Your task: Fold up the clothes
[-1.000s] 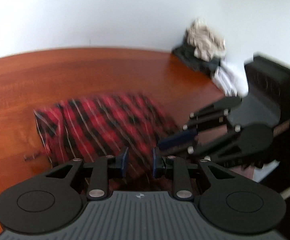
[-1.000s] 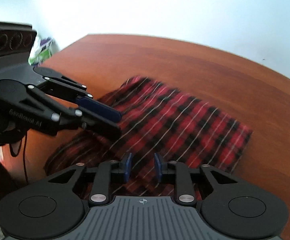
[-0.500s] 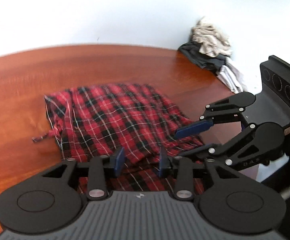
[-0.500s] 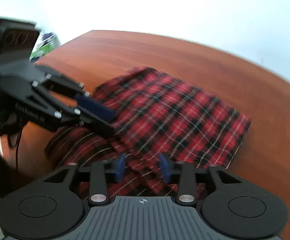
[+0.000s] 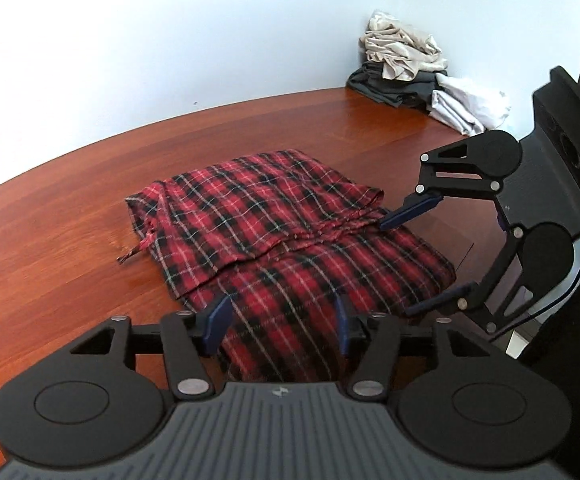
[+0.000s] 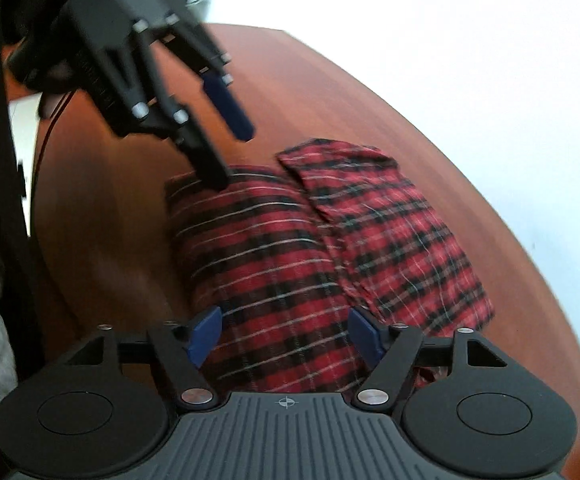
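Clearly soft, light and limp, the plaid cloth (image 5: 290,236) lies folded just ahead of both opening, empty grippers (image 5: 278,326) (image 6: 286,334); pinch it at a doubled edge.

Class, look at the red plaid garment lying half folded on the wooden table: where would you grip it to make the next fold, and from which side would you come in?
Probably the near hem of the red plaid garment, one gripper per corner, approaching from the table's near edge. That end lies flat and reachable; the far half already carries a folded flap. The left gripper and right gripper are opening, with cloth beneath them but nothing pinched.
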{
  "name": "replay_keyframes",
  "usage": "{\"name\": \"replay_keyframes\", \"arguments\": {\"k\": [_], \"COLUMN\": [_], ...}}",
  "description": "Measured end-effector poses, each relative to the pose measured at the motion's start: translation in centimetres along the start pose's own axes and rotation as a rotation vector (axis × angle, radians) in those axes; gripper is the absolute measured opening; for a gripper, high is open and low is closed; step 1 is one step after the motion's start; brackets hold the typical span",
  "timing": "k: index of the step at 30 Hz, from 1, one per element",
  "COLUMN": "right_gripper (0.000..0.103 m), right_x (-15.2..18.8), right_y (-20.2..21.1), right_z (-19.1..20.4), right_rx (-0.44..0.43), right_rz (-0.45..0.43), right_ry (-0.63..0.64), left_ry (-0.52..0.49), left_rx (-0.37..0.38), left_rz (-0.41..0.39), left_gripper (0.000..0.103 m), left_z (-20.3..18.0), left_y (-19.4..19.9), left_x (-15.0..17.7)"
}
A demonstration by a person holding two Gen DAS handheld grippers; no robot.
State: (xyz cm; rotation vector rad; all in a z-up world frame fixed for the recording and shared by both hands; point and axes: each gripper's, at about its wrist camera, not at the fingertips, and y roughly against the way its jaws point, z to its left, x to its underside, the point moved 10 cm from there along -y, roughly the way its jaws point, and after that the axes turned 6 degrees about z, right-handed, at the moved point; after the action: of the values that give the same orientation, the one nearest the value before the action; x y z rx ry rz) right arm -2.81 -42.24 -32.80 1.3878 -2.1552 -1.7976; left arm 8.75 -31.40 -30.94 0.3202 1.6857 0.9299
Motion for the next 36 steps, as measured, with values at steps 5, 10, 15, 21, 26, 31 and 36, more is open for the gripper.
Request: {"name": "replay_keyframes", "arguments": {"k": [5, 10, 15, 21, 26, 31, 36], "right_gripper": [0.080, 0.070, 0.020, 0.010, 0.008, 0.005, 0.041], "right_x": [0.5, 1.1, 1.1, 0.0, -1.0, -1.3, -0.9], "right_y": [-0.7, -1.0, -0.5, 2.0, 4.2, 5.9, 6.5], "right_z": [1.8, 2.4, 2.5, 0.5, -1.4, -3.0, -3.3], "right_rx": [0.070, 0.110, 0.101, 0.068, 0.042, 0.030, 0.013], "right_rz": [0.031, 0.059, 0.062, 0.014, -0.019, -0.049, -0.053], "right_ry": [0.145, 0.206, 0.184, 0.076, -0.020, -0.100, -0.096], "left_ry": [-0.045, -0.125, -0.222, -0.349, -0.483, -0.603, -0.558], "left_rx": [-0.058, -0.101, -0.098, -0.141, -0.227, -0.306, -0.312], "left_rz": [-0.024, -0.049, -0.060, -0.071, -0.051, -0.005, -0.027], "left_gripper": [0.075, 0.079, 0.086, 0.091, 0.091, 0.056, 0.037], "left_z": [-0.5, -1.7, -3.8, -4.9, -5.0, -4.8, -4.5], "left_y": [0.8, 0.8, -0.3, -2.0, -4.2, -6.3, -5.9], "left_x": [0.5, 0.2, 0.0, 0.2, 0.6, 0.7, -0.3]}}
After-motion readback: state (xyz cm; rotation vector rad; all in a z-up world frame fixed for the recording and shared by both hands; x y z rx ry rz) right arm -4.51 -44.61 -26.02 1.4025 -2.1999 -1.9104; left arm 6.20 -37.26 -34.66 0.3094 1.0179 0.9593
